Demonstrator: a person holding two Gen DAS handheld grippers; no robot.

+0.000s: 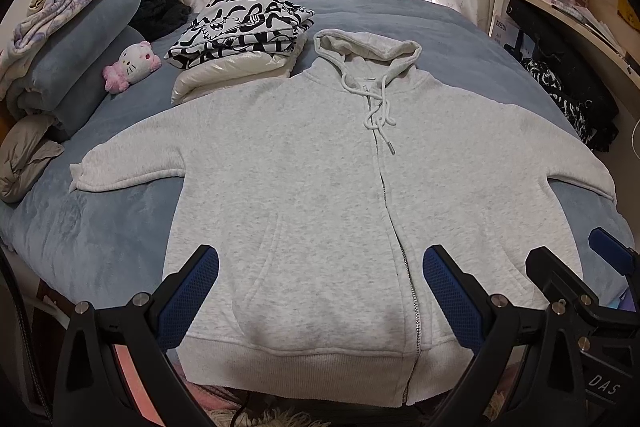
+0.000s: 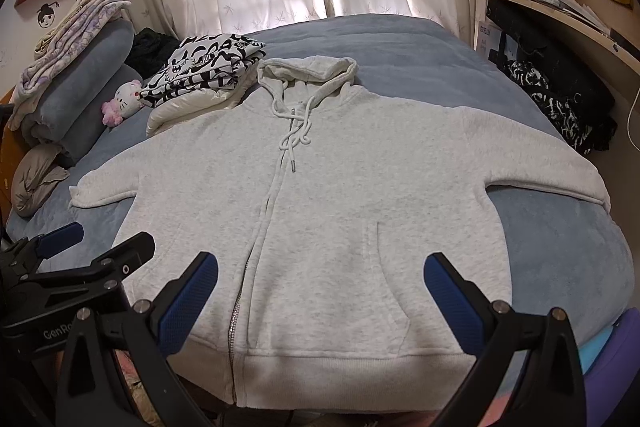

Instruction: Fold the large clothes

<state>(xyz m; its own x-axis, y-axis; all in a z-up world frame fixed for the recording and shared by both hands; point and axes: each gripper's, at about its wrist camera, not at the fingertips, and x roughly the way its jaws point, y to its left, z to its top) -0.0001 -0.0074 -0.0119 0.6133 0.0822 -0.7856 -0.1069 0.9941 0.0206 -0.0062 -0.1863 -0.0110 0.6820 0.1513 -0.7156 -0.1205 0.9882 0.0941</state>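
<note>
You are holding both hand-held grippers spread wide over the hem of a grey hoodie lying flat on the bed.

The hoodie is filling the centre of both frames, zipped, sleeves reaching toward the left and right edges, hood pointing to the top. Your left hand-held gripper is sitting at the bottom of its frame, jaws apart, gripping nothing; your right hand-held gripper is doing likewise (it is also showing at the lower right of the left view). At the upper left, folded patterned clothes are resting beside a plush toy.
</note>
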